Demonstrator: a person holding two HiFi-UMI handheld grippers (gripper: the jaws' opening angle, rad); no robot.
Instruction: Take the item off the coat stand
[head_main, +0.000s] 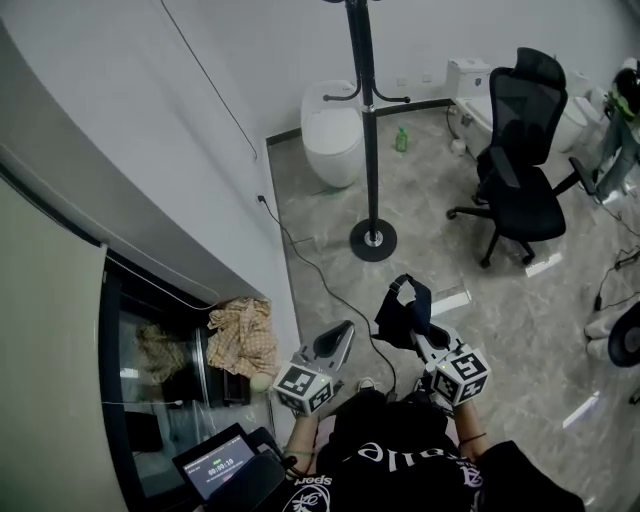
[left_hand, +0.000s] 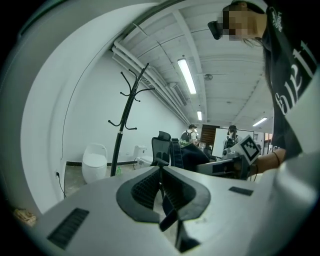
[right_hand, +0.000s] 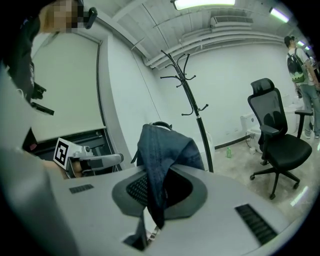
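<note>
Two claws, one load: my right claw (head_main: 414, 332) is pinched tight on the dark denim item (head_main: 404, 308), which droops from its jaws well apart from the bare coat stand (head_main: 367, 150) straight ahead, while my left claw (head_main: 338, 340), just beside it, is closed and empty.

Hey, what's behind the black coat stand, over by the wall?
Behind the black metal coat stand stand a white oval toilet and a small green bottle on the floor. The stand covers a thin strip of wall.
</note>
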